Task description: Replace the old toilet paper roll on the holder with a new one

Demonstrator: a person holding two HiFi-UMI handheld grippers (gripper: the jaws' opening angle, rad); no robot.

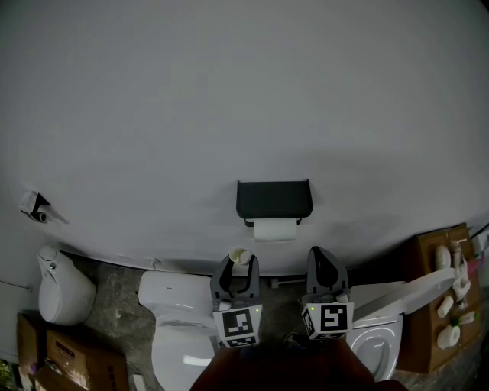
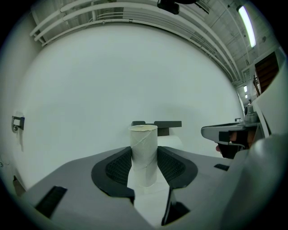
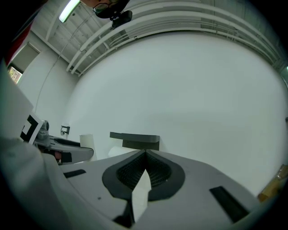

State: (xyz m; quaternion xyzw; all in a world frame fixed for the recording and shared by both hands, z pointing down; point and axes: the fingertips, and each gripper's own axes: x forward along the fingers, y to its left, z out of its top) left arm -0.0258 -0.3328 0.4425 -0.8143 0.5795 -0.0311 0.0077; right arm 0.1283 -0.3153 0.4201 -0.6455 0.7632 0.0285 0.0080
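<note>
Left gripper (image 1: 238, 267) jaws, part open, gripped the empty cardboard tube (image 2: 144, 150) upright; right gripper (image 1: 323, 261) jaws were closed, empty. Holder (image 1: 273, 197) carried a paper roll (image 1: 274, 229). Remaining step, probably: discard the tube.

I am in a washroom, seemingly a mock-up in a big hall: a toilet (image 1: 176, 336) and a second toilet (image 1: 382, 327) stand side by side under a paper holder (image 1: 273, 200) on a bare white wall (image 1: 244, 92). Cardboard boxes (image 1: 84, 360) stand alongside, with pipes (image 2: 112, 8) and a strip light (image 2: 246, 20) overhead.
</note>
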